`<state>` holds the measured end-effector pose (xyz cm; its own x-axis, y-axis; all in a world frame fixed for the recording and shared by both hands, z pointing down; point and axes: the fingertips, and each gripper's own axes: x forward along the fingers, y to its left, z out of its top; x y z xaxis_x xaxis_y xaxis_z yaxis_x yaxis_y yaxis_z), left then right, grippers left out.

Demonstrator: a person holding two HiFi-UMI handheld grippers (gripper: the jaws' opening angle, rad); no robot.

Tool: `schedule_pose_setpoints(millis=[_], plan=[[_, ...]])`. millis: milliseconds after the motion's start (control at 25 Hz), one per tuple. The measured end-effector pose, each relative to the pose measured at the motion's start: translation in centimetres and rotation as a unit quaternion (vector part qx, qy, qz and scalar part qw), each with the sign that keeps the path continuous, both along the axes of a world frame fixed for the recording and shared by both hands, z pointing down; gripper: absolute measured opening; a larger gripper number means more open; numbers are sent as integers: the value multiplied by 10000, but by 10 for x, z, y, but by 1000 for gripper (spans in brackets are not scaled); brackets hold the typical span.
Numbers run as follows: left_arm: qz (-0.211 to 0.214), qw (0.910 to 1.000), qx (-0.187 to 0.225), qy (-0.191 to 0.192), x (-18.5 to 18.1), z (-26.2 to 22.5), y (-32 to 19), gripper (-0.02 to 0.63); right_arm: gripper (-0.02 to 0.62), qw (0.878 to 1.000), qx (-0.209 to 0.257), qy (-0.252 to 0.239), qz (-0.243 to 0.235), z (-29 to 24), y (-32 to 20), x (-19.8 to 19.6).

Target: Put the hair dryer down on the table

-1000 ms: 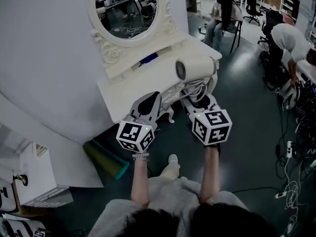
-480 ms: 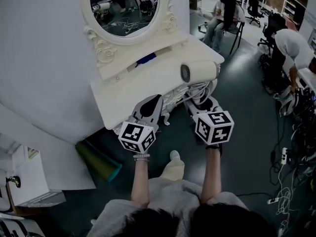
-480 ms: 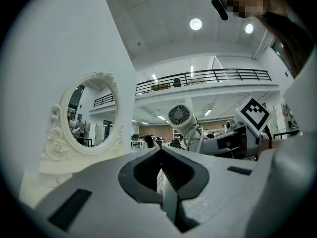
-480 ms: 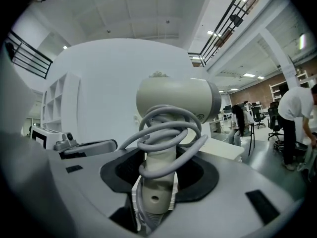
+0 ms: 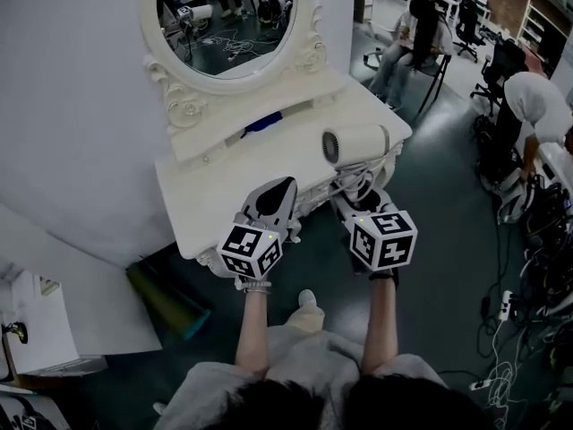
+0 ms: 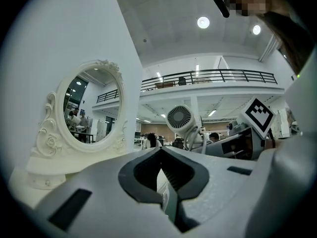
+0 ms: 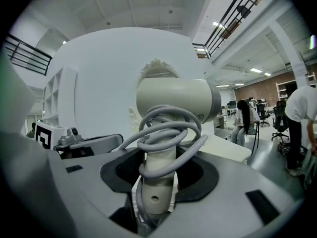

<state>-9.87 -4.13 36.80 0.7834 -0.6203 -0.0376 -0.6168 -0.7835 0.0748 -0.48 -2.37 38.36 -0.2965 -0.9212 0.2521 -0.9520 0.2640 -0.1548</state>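
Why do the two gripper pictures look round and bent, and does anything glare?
Left gripper view: a wide-angle lens bows the white wall and leaves black corners; the round ceiling lamps glare. Right gripper view: same bowing; the cream plastic hair dryer looms large yet sharp. Head view: dimmer, with no black ring.

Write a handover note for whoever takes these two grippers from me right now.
Right claw: shut on the hair dryer, gripping its handle, with the cord coiled round it.
Left claw: shut, empty, at the front edge of the table.
Hair dryer: held up over the right end of the white table, to the right of the mirror. It does not look set down.
Done: dryer brought to the table.
Left: lower it onto bare tabletop, open the right claw, back away.
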Motion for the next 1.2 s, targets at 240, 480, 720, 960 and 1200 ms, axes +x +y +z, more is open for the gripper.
schedule_pose_setpoints(millis=[240,480,720,960,1200], plan=[[-60,9999,-47,76,8,-1,-48,5,186,9998,-133,114,-133,3,-49,8],[-87,9999,-73,32,4,-5,-91,5,186,9994,-228,-19,-249,5,-94,-1],[-167,9997,-193,-19,12,10,-106,5,186,9986,-363,32,-374,21,-112,7],[-257,9989,-383,-24,16,26,-131,5,186,9975,-546,-14,-443,36,-141,15],[-444,9970,-635,-9,24,43,-162,5,186,9947,-803,41,-644,52,-176,23]])
